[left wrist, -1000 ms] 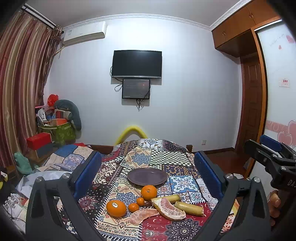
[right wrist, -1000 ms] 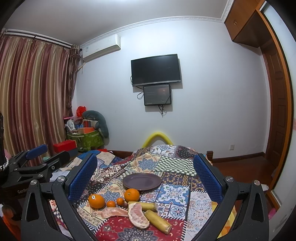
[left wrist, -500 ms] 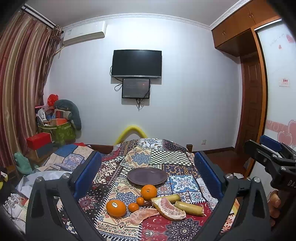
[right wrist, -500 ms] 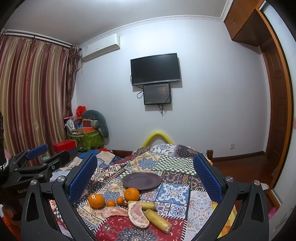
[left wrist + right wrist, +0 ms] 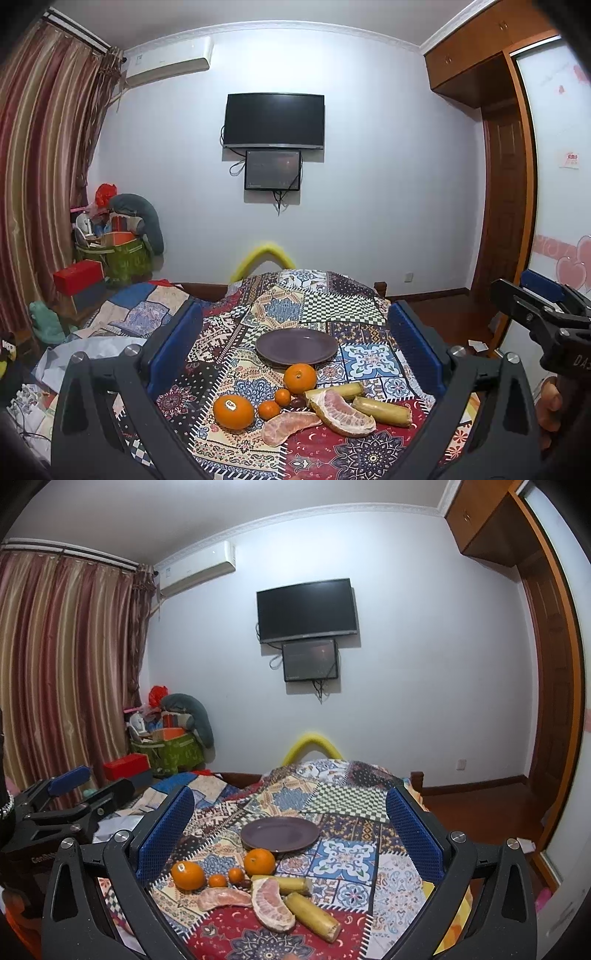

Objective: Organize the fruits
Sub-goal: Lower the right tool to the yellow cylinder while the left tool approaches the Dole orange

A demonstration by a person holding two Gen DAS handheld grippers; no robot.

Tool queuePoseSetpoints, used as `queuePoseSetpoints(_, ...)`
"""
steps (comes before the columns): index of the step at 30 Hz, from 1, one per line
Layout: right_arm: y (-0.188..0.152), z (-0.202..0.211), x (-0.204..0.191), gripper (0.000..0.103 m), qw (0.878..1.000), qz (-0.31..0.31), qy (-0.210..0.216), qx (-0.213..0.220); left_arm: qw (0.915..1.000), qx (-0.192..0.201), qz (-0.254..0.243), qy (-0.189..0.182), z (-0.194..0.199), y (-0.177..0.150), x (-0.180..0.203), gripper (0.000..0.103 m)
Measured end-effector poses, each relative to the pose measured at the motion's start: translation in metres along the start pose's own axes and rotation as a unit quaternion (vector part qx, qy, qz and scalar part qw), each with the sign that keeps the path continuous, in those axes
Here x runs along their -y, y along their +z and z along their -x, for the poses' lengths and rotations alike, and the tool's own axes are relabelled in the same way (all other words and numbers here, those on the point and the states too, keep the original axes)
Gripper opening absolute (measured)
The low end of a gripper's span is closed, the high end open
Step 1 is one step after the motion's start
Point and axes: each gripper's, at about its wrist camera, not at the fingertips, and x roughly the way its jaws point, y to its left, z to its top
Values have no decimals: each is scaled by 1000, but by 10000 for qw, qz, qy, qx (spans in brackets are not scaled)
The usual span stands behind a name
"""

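A dark purple plate point(image 5: 296, 346) point(image 5: 280, 833) lies empty on the patterned tablecloth point(image 5: 332, 310). In front of it lie two large oranges point(image 5: 233, 411) point(image 5: 300, 378), two small mandarins point(image 5: 269, 410), two pomelo segments point(image 5: 341, 408) point(image 5: 290, 426) and two yellowish sugarcane pieces point(image 5: 382, 410). The same fruits show in the right wrist view, with an orange point(image 5: 260, 861) and a pomelo segment point(image 5: 271, 899). My left gripper point(image 5: 295, 354) is open and empty above the near table edge. My right gripper point(image 5: 290, 836) is open and empty, held beside it.
A yellow chair back point(image 5: 264, 256) rises at the table's far end. Boxes and a green bag point(image 5: 118, 254) are piled at the left by the curtain. A wooden door point(image 5: 506, 206) stands at the right. Each gripper shows at the other view's edge point(image 5: 543, 321) point(image 5: 62, 805).
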Motion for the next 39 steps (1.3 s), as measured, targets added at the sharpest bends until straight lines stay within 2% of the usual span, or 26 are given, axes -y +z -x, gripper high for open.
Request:
queuePoseSetpoints(6, -13, -19, 14, 103, 9992, -39, -84, -397, 9995, -292, 73, 97, -20, -10, -12, 102)
queuePoseSetpoints(11, -29, -38, 32, 103, 9971, -90, -239, -721, 9969, -714, 137, 308, -46, -25, -30, 101)
queuePoseSetpoints(16, -45, -55, 46, 103, 9928, 7, -333, -1151, 9928, -1052, 85, 569, -65, -42, -46, 95)
queuePoseSetpoints(20, -64, -71, 50, 102, 9866, 234, -349, -1579, 9887, -1349, 174, 627, -80, -59, -62, 91)
queuePoseSetpoints(23, -82, -86, 50, 94, 9789, 426, -317, -1971, 9831, -1694, 344, 609, -95, -74, -76, 81)
queuePoseSetpoints(25, -91, -93, 52, 86, 9747, 450, -270, -2171, 9780, -1954, 432, 593, -105, -86, -84, 72)
queuePoseSetpoints(30, -108, -112, 55, 74, 9634, 241, 33, -2669, 9691, -2345, 402, 653, -124, -110, -90, 69)
queuePoseSetpoints(35, -127, -132, 56, 71, 9517, 78, 218, -3061, 9601, -2697, 386, 627, -139, -131, -93, 69)
queuePoseSetpoints(39, -139, -145, 55, 63, 9412, -11, 374, -3357, 9528, -2939, 431, 629, -153, -143, -95, 69)
